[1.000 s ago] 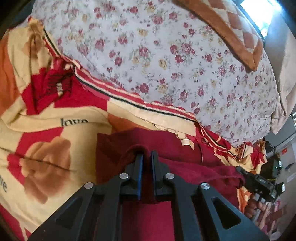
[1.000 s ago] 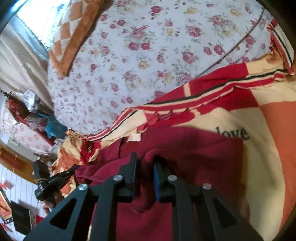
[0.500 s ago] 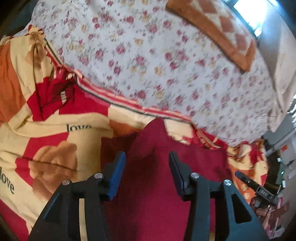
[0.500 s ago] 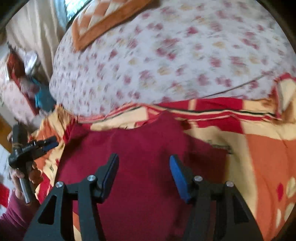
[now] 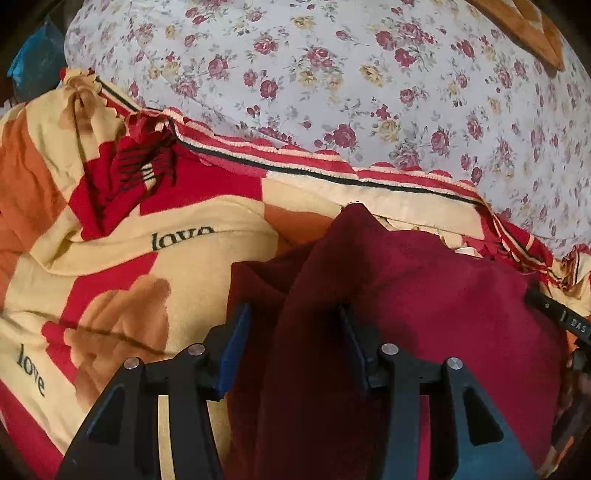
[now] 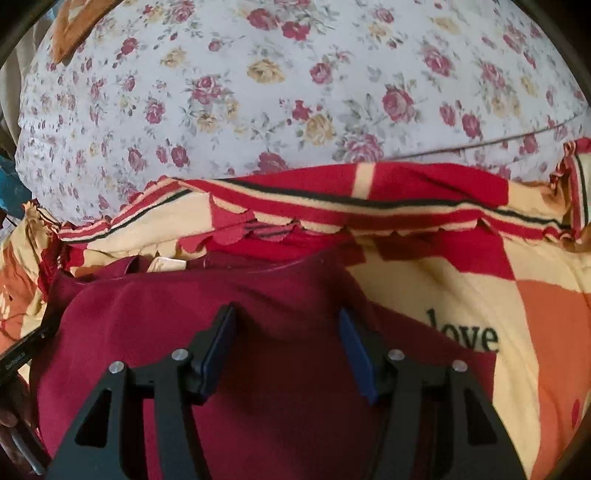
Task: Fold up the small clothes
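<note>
A dark red garment (image 5: 424, 295) lies folded over on a red, cream and orange blanket; it also shows in the right wrist view (image 6: 258, 306). My left gripper (image 5: 291, 332) is open, its blue-padded fingers spread just above the garment's left part, holding nothing. My right gripper (image 6: 286, 336) is open too, fingers spread over the garment's right part, empty. The other gripper's black tip shows at the right edge of the left wrist view (image 5: 554, 310) and at the left edge of the right wrist view (image 6: 26, 354).
The blanket (image 5: 110, 266) with "love" lettering covers the bed under the garment; it shows in the right wrist view (image 6: 517, 295). A white floral sheet (image 5: 369, 74) lies beyond it. An orange checked cushion (image 5: 535, 29) sits at the far right.
Both grippers were shut on the red garment a second ago. They opened and let it go; the cloth now lies folded on the blanket, and both grippers have drawn back a little.
</note>
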### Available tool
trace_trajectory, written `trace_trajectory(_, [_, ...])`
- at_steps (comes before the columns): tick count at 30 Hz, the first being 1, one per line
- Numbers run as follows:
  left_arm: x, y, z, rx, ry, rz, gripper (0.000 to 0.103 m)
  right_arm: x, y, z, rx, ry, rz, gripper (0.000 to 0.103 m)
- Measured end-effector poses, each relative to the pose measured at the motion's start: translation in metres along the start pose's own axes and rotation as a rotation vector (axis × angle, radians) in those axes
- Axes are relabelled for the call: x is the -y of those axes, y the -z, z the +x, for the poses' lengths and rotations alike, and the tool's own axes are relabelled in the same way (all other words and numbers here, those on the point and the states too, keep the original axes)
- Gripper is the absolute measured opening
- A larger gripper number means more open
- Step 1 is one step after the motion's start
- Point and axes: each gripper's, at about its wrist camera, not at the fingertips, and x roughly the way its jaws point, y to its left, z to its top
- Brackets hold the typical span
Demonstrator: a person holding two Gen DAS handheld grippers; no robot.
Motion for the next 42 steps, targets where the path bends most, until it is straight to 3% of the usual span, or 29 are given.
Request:
trace_trajectory(5, [0.001, 0.0, -0.01, 0.003, -0.007, 0.008, 0.027, -0.006, 0.009, -0.038, 0.015, -0.002, -0.019, 0.062])
trace_trajectory(11, [0.003, 0.01, -0.031, 0.011, -0.002, 0.018, 0.026, -0.009, 0.043, -0.087, 0.026, -0.035, -0.078, 0.064])
trace_trajectory(23, [-0.005, 0.072, -0.079, -0.001, 0.062, 0.054, 0.027, 0.019, 0.126, -0.139, 0.048, -0.039, -0.1, 0.063])
trace_trajectory(24, [-0.005, 0.078, -0.08, -0.007, 0.065, 0.05, 0.027, 0.019, 0.128, -0.137, 0.045, -0.032, -0.113, 0.061])
trace_trajectory(27, [-0.004, 0.087, -0.081, -0.016, 0.06, 0.052, 0.027, 0.02, 0.129, -0.128, 0.042, -0.018, -0.106, 0.041])
trace_trajectory(29, [-0.004, 0.091, -0.083, -0.022, 0.064, 0.045, 0.027, 0.02, 0.128, -0.127, 0.035, -0.044, -0.107, 0.006])
trace_trajectory(34, [-0.002, 0.099, -0.097, -0.015, 0.069, 0.069, 0.027, 0.025, 0.135, -0.151, 0.061, -0.04, -0.139, 0.005])
trace_trajectory(39, [-0.003, 0.101, -0.096, -0.014, 0.077, 0.054, 0.027, 0.034, 0.147, -0.14, 0.0, -0.046, -0.114, 0.006])
trace_trajectory(40, [-0.003, 0.1, -0.095, -0.016, 0.081, 0.045, 0.027, 0.034, 0.146, -0.143, 0.004, -0.047, -0.103, 0.008])
trace_trajectory(42, [-0.002, 0.099, -0.095, -0.005, 0.092, 0.036, 0.027, 0.035, 0.14, -0.153, 0.018, -0.019, -0.065, 0.027])
